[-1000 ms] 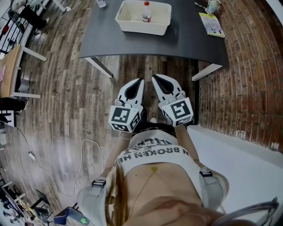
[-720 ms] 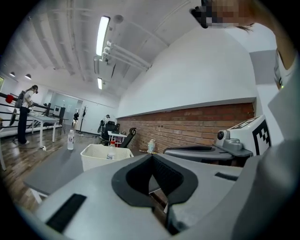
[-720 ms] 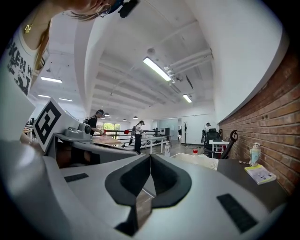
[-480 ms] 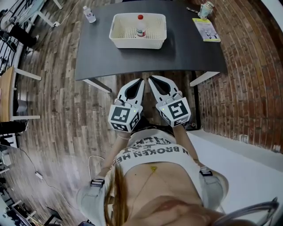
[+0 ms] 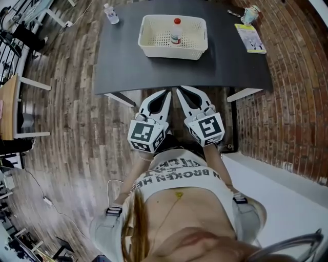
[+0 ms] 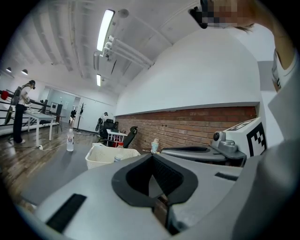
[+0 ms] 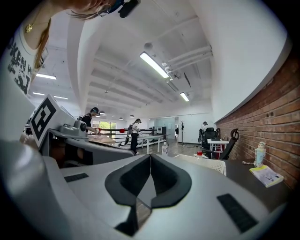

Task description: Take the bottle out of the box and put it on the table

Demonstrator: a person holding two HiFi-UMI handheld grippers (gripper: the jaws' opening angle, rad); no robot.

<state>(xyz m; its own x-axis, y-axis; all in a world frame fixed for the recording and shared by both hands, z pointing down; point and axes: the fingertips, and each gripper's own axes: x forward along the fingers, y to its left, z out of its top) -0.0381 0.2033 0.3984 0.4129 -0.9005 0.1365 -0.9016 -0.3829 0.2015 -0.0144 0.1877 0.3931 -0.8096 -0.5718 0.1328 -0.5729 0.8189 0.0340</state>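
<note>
One bottle (image 5: 176,30) stands in the white box (image 5: 171,53); left gripper (image 5: 164,94) and right gripper (image 5: 182,91) both closed, empty.

1. The worktop (image 5: 123,61) has come closer. A second ago its near edge lay well ahead of the two tools; now it sits just past their tips in the head view.
2. The left tool (image 5: 166,93) and right tool (image 5: 180,90) have travelled forward with the person towards that edge.
3. The box (image 5: 171,52) holding the bottle (image 5: 176,30) has dropped lower in the head view and shifted slightly right.
4. A second bottle (image 5: 110,14) near the worktop's far left corner, cut off by the picture's top edge a second ago, now shows whole.
</note>
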